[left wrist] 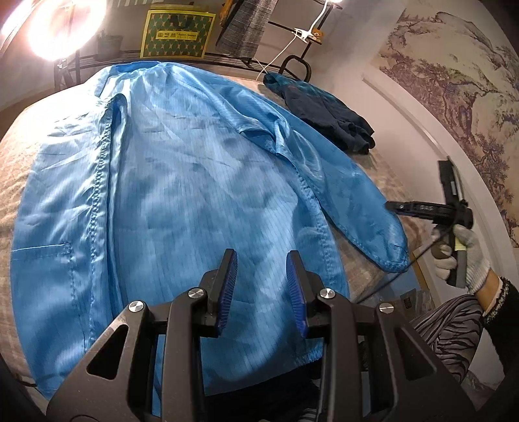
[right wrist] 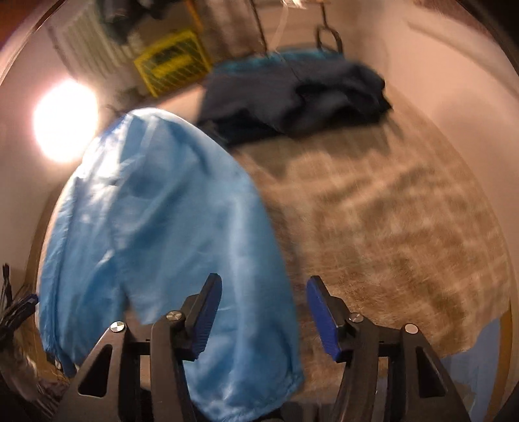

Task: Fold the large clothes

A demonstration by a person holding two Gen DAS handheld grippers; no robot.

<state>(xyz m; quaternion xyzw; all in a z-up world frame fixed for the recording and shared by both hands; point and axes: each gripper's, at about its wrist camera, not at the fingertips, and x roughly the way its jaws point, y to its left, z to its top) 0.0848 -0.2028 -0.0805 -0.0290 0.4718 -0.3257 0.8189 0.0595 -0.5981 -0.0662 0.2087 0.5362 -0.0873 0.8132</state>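
Observation:
A large light-blue coat [left wrist: 181, 181] lies spread flat on the beige-covered table [left wrist: 13, 194], collar at the far end, one sleeve [left wrist: 356, 207] trailing to the right. My left gripper [left wrist: 261, 279] hovers open over the coat's near hem, blue pads apart with nothing pinched between them. At the right a gloved hand [left wrist: 467, 259] holds my right gripper [left wrist: 399, 207] just past the sleeve's edge. The right wrist view is blurred. There the right gripper [right wrist: 264, 311] stands open above the blue sleeve [right wrist: 168, 233]. The sleeve's cuff end lies under its left finger [right wrist: 207, 311].
A crumpled dark navy garment [left wrist: 324, 110] lies at the table's far right corner. Behind the table stand a black wire rack with a yellow box [left wrist: 176, 32], a bright lamp [left wrist: 65, 26] and a hanging grey cloth [left wrist: 249, 26]. A wall with a painted mural [left wrist: 454, 97] borders the right.

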